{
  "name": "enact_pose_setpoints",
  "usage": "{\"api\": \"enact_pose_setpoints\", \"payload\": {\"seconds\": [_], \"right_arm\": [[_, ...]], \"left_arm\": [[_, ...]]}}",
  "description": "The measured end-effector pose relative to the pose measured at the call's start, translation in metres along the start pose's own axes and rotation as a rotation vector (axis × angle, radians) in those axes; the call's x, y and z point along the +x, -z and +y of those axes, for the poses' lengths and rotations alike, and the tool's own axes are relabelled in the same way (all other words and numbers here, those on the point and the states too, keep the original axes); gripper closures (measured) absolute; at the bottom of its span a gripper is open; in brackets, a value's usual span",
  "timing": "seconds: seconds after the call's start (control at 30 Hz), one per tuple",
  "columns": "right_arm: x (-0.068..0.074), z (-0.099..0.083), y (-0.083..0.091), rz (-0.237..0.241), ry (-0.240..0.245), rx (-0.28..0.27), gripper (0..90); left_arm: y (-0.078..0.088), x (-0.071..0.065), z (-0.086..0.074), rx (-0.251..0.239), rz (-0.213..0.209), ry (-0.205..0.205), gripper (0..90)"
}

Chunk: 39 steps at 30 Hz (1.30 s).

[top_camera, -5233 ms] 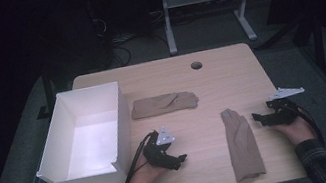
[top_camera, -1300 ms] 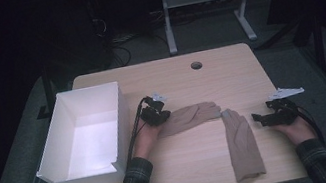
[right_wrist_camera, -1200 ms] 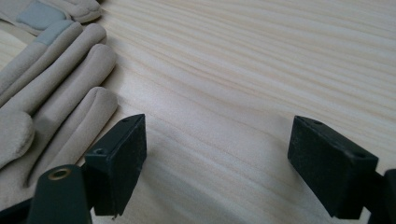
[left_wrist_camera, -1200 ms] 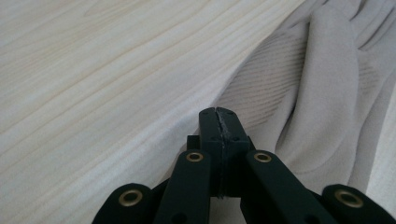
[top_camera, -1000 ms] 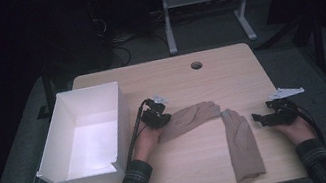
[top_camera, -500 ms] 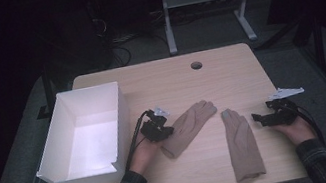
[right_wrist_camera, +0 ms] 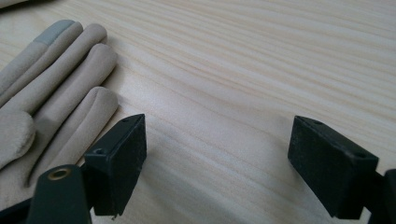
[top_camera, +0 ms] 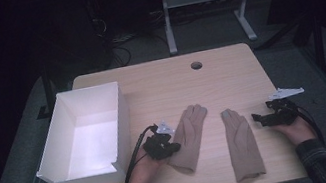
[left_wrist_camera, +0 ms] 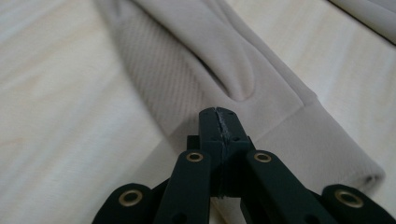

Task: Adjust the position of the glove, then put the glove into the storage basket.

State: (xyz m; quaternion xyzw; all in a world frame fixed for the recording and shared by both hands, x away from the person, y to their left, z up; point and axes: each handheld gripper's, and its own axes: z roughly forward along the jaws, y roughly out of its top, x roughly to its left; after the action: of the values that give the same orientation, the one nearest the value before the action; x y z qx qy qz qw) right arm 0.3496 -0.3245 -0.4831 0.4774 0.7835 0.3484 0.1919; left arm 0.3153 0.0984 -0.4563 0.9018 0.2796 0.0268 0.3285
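Two tan gloves lie flat on the wooden surface (top_camera: pixel 159 79), side by side, with their fingers pointing away from the person. It looks like the person is lining them up as a pair, maybe so they can go into the white box (top_camera: pixel 87 130) together.

The left tool (top_camera: pixel 173 146) has its jaws squeezed tight together. In the left gripper view, the closed tip (left_wrist_camera: pixel 219 122) sits right on the cuff end of the left glove (top_camera: pixel 189 135). It seems to pinch a little of the cloth there, though I cannot see for sure that cloth is caught in it. Gripping by the cuff makes sense, because the glove can be slid and turned that way without bunching up the fingers.

The right tool (top_camera: pixel 259 119) rests just beside the right glove (top_camera: pixel 241 141), not touching it. Its jaws stand wide apart with only bare wood between them. In the right gripper view, the glove's fingers (right_wrist_camera: pixel 60 84) lie next to one jaw. This hand seems to be waiting, open and ready to grab its glove.

The box sits at the left, close to the left hand, so dropping things in would be easy.
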Motion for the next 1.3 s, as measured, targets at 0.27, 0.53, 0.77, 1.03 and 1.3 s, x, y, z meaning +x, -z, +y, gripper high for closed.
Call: {"api": "enact_pose_setpoints", "payload": {"seconds": [0.27, 0.53, 0.77, 1.03, 1.3], "right_arm": [[0.0, 0.0, 0.0, -0.001, 0.0, 0.0, 19.0], [0.0, 0.0, 0.0, -0.002, -0.002, 0.001, 19.0], [0.0, 0.0, 0.0, -0.002, -0.003, 0.001, 19.0], [0.0, 0.0, 0.0, 0.0, 0.001, -0.001, 19.0], [0.0, 0.0, 0.0, 0.0, 0.001, -0.001, 19.0]], "left_arm": [[-0.001, -0.011, -0.002, -0.004, -0.034, -0.027, 89.5], [0.009, 0.0, 0.003, -0.059, -0.017, 0.004, 81.8], [0.01, 0.014, 0.014, -0.107, 0.057, 0.041, 62.4], [-0.002, 0.028, 0.021, -0.131, 0.107, 0.077, 54.8], [-0.018, 0.038, 0.025, -0.124, 0.126, 0.079, 53.2]]}}
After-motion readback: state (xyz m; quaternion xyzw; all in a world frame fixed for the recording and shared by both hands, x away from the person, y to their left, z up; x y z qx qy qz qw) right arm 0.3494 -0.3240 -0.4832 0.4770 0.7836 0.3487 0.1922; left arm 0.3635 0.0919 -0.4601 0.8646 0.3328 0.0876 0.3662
